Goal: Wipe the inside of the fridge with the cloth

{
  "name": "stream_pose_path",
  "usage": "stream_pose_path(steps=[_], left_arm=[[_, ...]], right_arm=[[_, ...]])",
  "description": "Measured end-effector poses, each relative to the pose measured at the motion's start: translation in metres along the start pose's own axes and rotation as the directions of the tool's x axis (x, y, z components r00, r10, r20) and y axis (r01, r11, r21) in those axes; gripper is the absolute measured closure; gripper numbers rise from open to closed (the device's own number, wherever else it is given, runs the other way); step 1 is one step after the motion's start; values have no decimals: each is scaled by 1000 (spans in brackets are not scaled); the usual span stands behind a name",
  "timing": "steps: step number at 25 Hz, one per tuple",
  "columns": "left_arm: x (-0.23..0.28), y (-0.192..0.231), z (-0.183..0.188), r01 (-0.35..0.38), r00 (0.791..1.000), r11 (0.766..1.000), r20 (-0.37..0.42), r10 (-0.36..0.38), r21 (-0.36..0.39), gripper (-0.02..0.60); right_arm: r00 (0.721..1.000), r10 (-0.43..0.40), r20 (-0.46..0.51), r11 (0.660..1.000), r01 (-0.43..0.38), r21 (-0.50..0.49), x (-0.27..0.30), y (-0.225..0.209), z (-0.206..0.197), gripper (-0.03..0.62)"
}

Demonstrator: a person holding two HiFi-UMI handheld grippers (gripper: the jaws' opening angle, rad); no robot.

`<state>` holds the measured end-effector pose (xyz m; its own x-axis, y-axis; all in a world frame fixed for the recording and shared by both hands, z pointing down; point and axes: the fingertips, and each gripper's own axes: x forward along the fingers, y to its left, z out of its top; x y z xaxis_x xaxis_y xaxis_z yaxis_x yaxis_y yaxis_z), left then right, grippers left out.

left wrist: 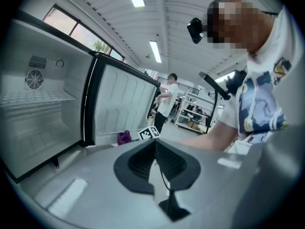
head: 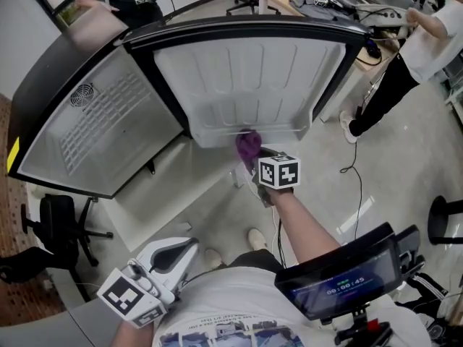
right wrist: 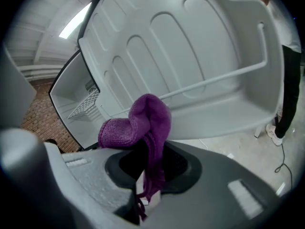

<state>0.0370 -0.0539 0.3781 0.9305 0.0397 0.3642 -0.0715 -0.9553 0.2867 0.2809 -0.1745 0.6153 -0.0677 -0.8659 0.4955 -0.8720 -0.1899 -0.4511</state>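
right claw, clamped on the cloth, is at the fridge door lining; wiping seems under way. next, press and sweep. left claw closed, empty.

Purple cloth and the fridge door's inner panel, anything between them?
Nothing. In the right gripper view the cloth, clamped in the right hand-held gripper, faces the door's shelf rail directly; contact is unclear.

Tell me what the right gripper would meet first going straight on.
Probably the white ribbed plastic inner panel of the open fridge door; the purple knitted cloth in its tongs would touch first.
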Motion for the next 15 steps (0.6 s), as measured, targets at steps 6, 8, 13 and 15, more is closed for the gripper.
stream_pose_path(steps=[6,8,13,15], left_arm=[[21,-9,5,32,999,999,-7,-32,12,577],[28,-12,6,42,999,999,-10,-42,14,577],[45,-21,11,60,998,998,-7,-60,19,577],[51,-23,13,63,998,998,-4,-63,21,577]], right_arm=[[999,-47,25,997,45,63,-26,-38,3,528],[998,-55,34,996,52,77,-35,-49,4,526],[996,-81,42,993,77,85,-53,-75,9,527],[994,-94,46,992,90,83,-60,-85,11,526]])
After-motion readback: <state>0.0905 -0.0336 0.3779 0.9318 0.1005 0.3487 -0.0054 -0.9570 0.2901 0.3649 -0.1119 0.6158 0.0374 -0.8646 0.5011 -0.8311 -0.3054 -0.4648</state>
